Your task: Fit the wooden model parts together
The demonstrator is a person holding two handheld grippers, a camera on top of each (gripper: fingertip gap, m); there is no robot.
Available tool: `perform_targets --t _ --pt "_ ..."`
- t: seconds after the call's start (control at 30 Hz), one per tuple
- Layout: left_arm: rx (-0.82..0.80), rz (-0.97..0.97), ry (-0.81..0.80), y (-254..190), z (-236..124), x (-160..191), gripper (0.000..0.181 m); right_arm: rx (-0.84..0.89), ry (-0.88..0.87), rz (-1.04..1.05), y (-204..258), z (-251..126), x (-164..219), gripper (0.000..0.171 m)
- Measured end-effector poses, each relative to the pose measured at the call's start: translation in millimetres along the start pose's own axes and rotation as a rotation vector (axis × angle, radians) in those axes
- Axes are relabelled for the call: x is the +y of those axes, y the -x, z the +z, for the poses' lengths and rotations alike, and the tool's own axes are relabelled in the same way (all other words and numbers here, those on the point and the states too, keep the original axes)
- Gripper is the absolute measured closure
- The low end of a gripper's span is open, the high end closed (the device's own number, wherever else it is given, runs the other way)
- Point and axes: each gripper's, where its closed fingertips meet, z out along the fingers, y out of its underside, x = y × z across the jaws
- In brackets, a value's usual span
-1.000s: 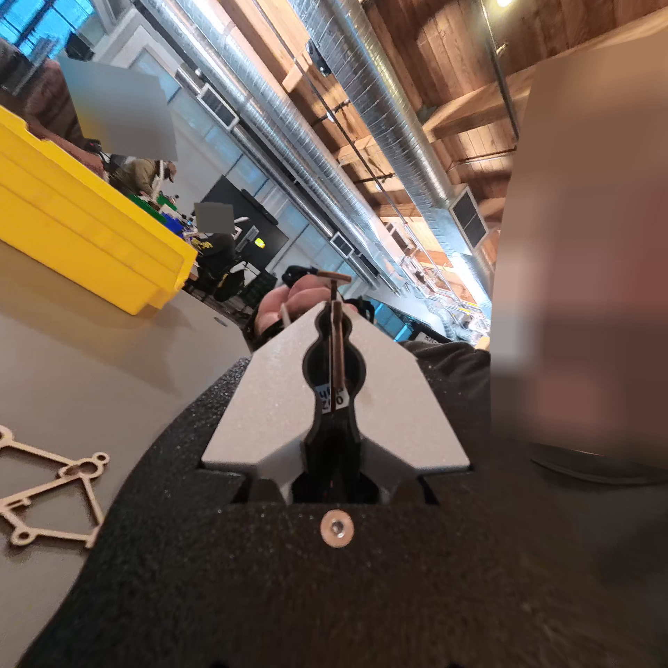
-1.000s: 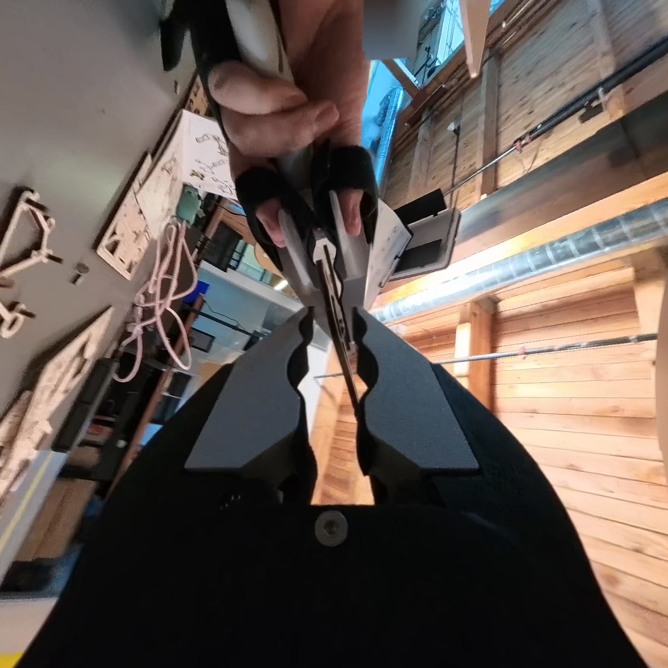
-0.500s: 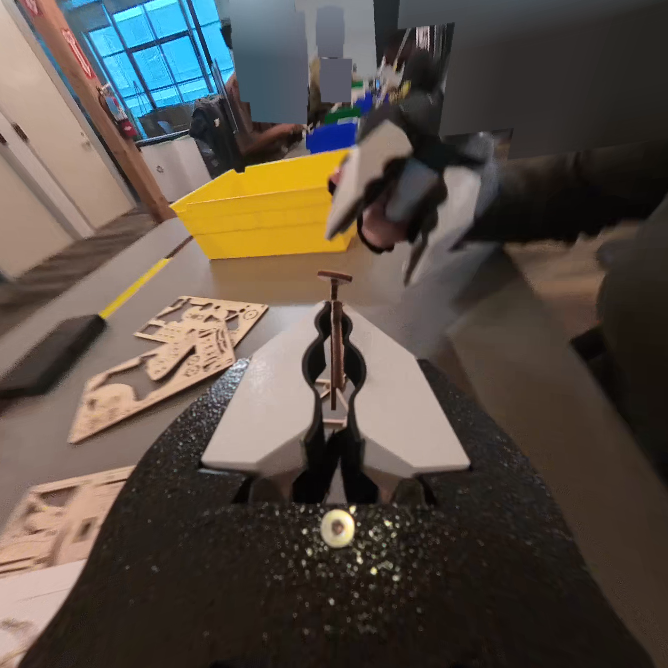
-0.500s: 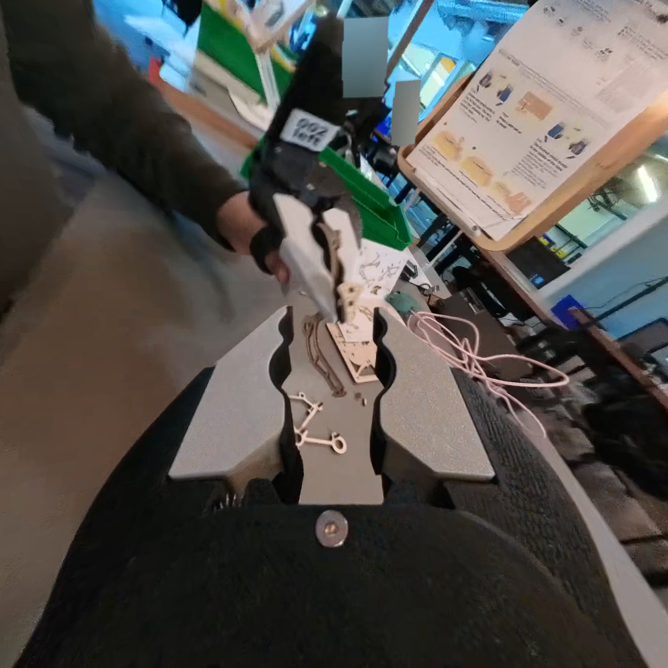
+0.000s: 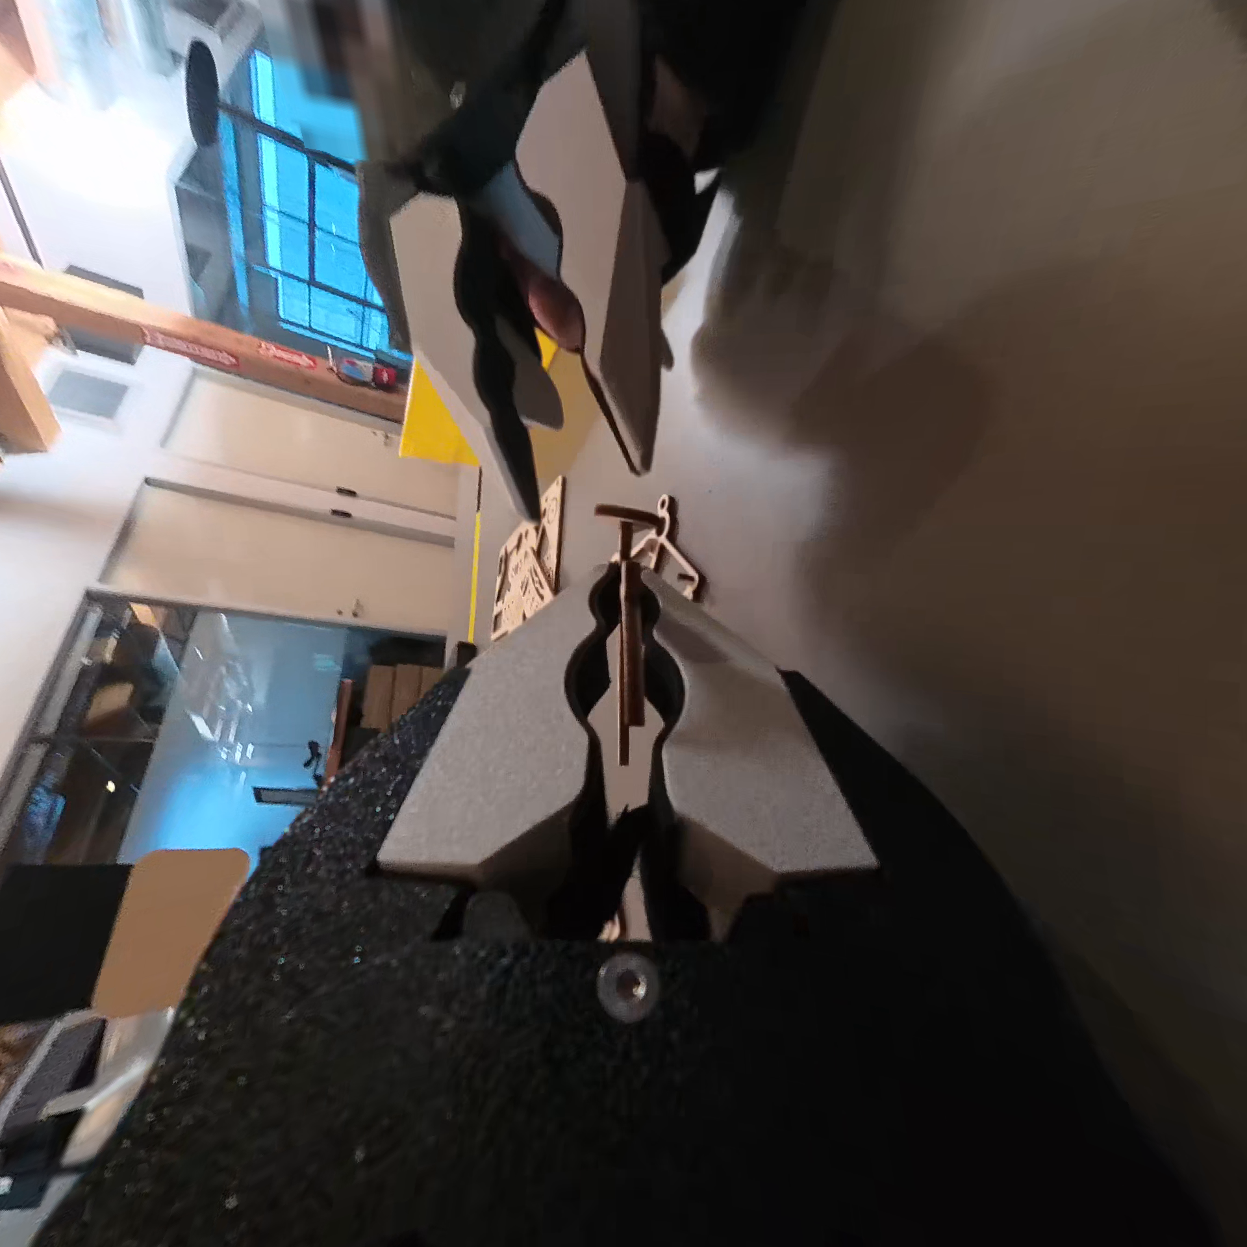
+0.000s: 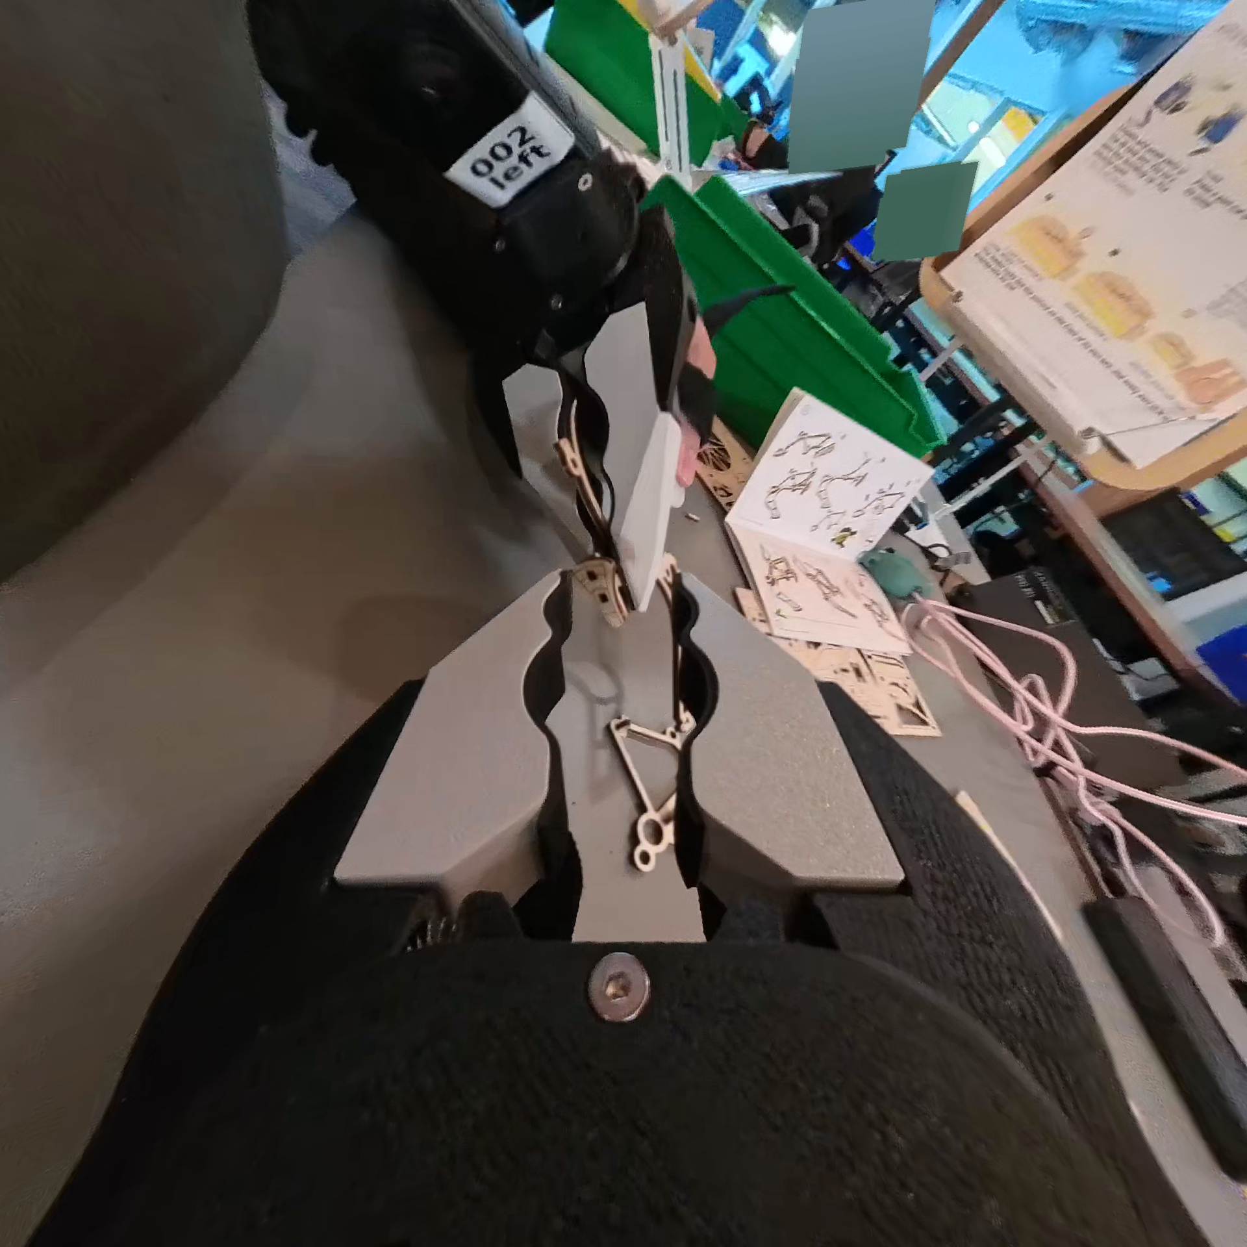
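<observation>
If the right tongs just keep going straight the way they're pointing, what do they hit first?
Probably the left tongs, shut on a wooden model part, right ahead of the open right tongs. Depth is unclear: if they pass below, the grey table with the flat wooden frame piece comes first.

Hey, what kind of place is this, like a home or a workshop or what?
Probably a shared workshop or lab: a grey worktable with laser-cut wooden sheets, an open instruction booklet, and a green parts bin.
</observation>
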Motion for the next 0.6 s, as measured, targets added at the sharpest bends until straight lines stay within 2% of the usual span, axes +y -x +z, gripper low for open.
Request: perform_targets --t 0.13,0.2,0.33,0.47,0.6 --pt "-0.003 0.146 -0.077 -10.6 -2.0 -8.5 0.181 -0.082 -0.036 0.059 8.3 4.2 4.3 0.140" --pt "0.004 0.148 -0.091 -13.2 -1.8 -8.8 0.181 -0.117 -0.067 0.086 11.4 3.0 1.8 0.138" --pt "0.039 0.123 -0.120 -18.9 -0.6 -8.7 0.181 -0.157 -0.044 0.032 22.4 4.0 3.9 0.155" --pt "0.075 0.126 -0.138 -26.6 1.3 -10.9 0.181 -0.192 -0.030 0.014 30.2 6.3 4.1 0.157" --pt "0.102 0.124 -0.148 -31.3 1.8 -11.2 0.181 -0.248 -0.022 0.054 33.2 5.5 5.0 0.168"
